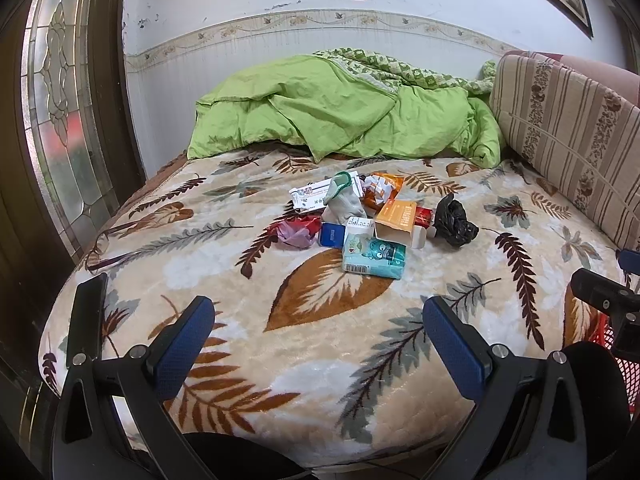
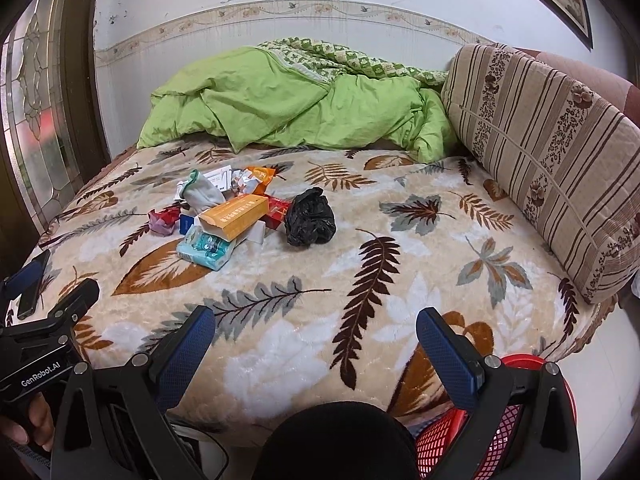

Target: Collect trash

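Note:
A pile of trash lies mid-bed on the leaf-patterned blanket [image 1: 320, 344]: an orange box [image 1: 396, 220], a teal tissue pack [image 1: 374, 258], a crumpled black bag [image 1: 454, 220], a grey sock [image 1: 340, 204], a white tube box [image 1: 316, 194], a blue card [image 1: 331, 235], red-purple wrappers [image 1: 296, 231] and an orange wrapper [image 1: 382, 188]. The pile shows in the right wrist view too, with the orange box [image 2: 234, 218] and black bag [image 2: 310, 218]. My left gripper [image 1: 318, 336] is open and empty, short of the pile. My right gripper [image 2: 316, 340] is open and empty near the bed's front edge.
A red mesh basket [image 2: 500, 420] stands on the floor at the bed's front right corner. A black phone [image 1: 86, 316] lies at the bed's left edge. A green quilt [image 1: 340, 116] is heaped at the back, a striped cushion [image 2: 552, 160] on the right, a glass door [image 1: 60, 120] on the left.

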`<state>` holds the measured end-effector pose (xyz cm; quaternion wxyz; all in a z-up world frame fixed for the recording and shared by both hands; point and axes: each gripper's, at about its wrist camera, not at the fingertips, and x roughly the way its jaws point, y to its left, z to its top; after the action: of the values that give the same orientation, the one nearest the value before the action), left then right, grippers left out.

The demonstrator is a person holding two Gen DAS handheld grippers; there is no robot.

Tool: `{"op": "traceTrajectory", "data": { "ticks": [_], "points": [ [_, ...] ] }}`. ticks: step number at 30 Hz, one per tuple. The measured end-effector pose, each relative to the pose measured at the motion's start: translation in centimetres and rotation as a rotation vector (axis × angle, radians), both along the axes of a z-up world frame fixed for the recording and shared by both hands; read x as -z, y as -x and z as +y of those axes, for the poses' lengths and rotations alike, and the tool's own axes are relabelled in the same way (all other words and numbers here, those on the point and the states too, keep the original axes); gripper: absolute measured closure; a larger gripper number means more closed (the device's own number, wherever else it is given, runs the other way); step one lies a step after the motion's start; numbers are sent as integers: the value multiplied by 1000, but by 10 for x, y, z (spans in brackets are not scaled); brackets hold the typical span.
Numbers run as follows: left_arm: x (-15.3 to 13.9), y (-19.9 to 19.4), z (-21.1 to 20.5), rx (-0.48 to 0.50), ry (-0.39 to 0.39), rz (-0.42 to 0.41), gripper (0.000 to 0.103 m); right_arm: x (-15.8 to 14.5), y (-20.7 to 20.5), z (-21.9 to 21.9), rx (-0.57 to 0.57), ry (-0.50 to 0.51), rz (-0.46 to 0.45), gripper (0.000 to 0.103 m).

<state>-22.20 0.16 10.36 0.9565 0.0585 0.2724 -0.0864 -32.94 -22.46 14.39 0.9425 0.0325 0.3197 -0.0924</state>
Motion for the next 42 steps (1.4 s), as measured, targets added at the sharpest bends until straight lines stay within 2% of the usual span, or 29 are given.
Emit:
{"op": "traceTrajectory", "data": {
  "ticks": [16,21,29,32,37,42],
  "points": [
    [-1,0,-1,-1,-1,3,0,5,-3,0,2,-6,23,1],
    [7,8,-5,3,5,22,0,9,-7,-1,0,-12,36,1],
    [10,16,-1,-19,60,75,0,20,-22,-12,-12,-93,81,1],
    [4,6,9,-34,97,115,0,25,-28,-16,-20,-132,95,5],
    [4,-25,21,-68,170,204,0,33,-38,-19,-47,-187,119,20],
    [9,-71,30,-105,232,279,0,41,-43,-24,-43,-219,143,20]
  ]
}}
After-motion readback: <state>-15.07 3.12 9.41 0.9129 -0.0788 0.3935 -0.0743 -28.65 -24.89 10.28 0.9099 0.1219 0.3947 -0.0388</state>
